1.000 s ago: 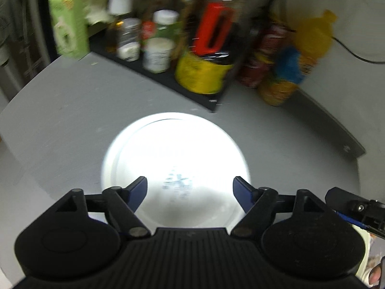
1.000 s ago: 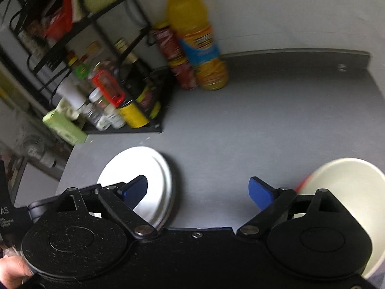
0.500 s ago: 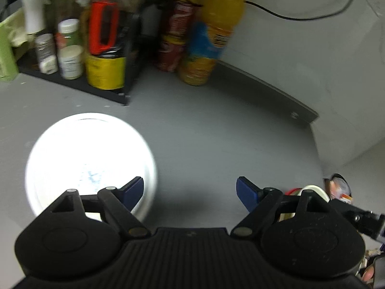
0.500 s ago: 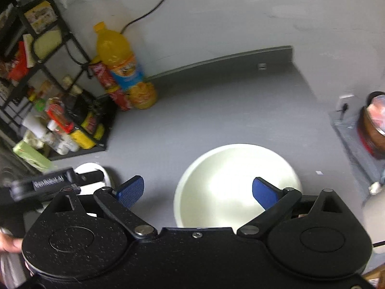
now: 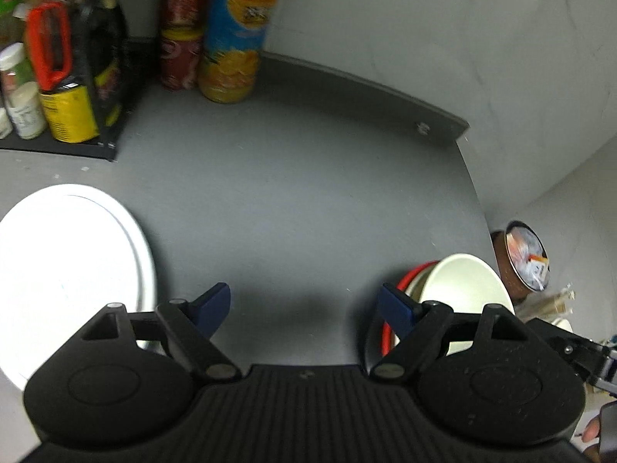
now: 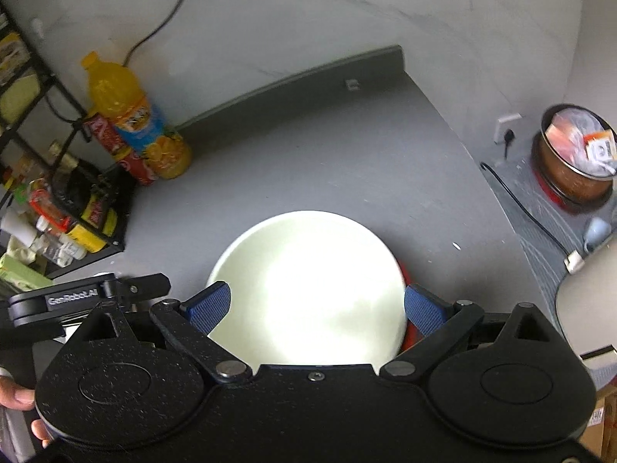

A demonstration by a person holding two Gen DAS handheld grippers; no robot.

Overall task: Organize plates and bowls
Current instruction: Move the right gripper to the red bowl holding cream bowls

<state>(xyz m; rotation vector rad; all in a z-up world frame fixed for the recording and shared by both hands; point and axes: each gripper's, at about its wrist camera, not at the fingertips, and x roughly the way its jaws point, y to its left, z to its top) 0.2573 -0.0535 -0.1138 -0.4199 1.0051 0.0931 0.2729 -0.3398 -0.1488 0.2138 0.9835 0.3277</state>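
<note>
Below my right claw [image 6: 316, 308] sits the cream bowl [image 6: 308, 289], framed between the spread blue pads, which grip nothing. A second ago this claw looked mostly at bare grey counter [image 6: 308, 154] with the bowl off at its right edge; now I have swung over so the bowl lies squarely between the fingers. I judge that means the bowl is next to be picked up, probably by its rim.

My left claw [image 5: 304, 305] has turned too: the white plate [image 5: 69, 266], which filled its view a second ago, now lies off to the left, and its fingers hang spread over bare counter, pinching nothing. The plate looks set down for now.

Counting: one white plate at the left of the counter, one cream bowl at the right, and under the bowl a red rim [image 5: 408, 274] (another dish, I think, though too little shows to be sure). Beyond them stand one orange juice bottle [image 6: 131, 115] and a black rack [image 6: 77, 200] of jars.
</note>
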